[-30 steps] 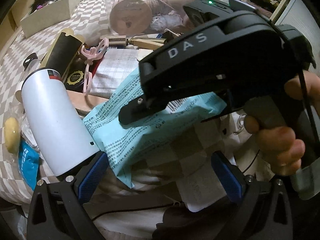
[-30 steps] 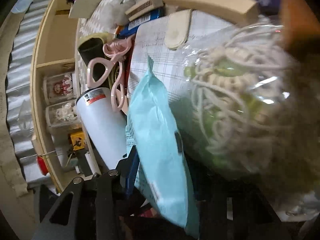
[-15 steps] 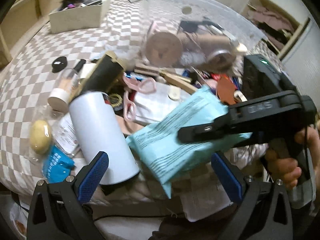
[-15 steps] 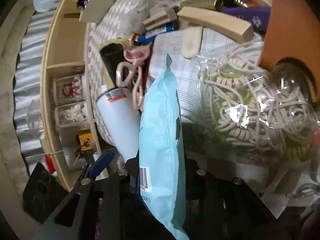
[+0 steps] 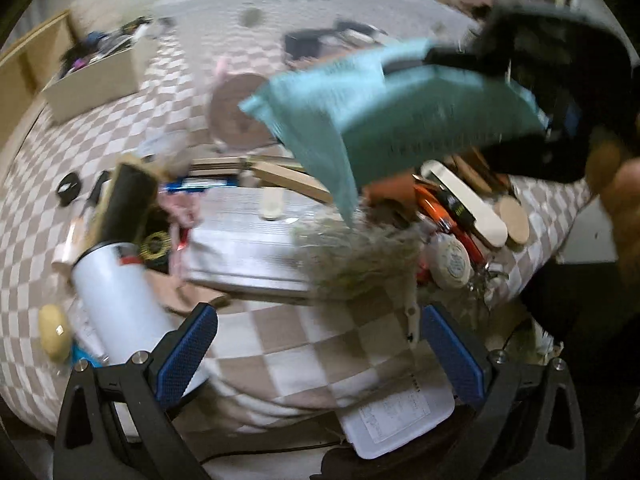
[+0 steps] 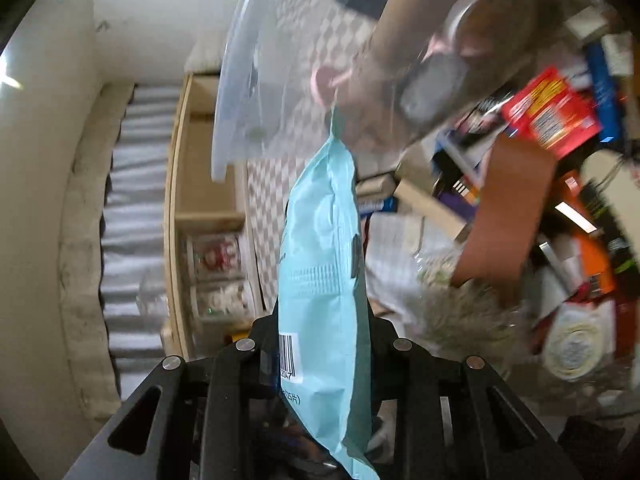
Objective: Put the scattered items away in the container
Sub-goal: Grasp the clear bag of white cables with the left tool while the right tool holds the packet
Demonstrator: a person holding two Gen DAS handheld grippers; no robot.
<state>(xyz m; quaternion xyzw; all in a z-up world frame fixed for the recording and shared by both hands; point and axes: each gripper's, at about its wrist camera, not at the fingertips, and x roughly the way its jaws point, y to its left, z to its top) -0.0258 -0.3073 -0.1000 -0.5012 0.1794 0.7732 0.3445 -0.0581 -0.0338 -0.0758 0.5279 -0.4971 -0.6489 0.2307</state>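
Two blue-padded fingers of the left gripper are standing spread over the checked cloth, nothing between them, the pale blue packet hanging above. Right wrist view: the right gripper is pinching that packet, pointing toward the clear container.

Both fisheye views are dim, lit by soft indoor light, with black vignetting in all 4 corners and straight lines bowed near the edges. In the left wrist view motion blur smears the teal packet and the clutter behind; the near blue pads stay sharp. In the right wrist view the packet's barcode is crisp, the clear container and boxes upper right streak, and a small glare spot marks the left edge.
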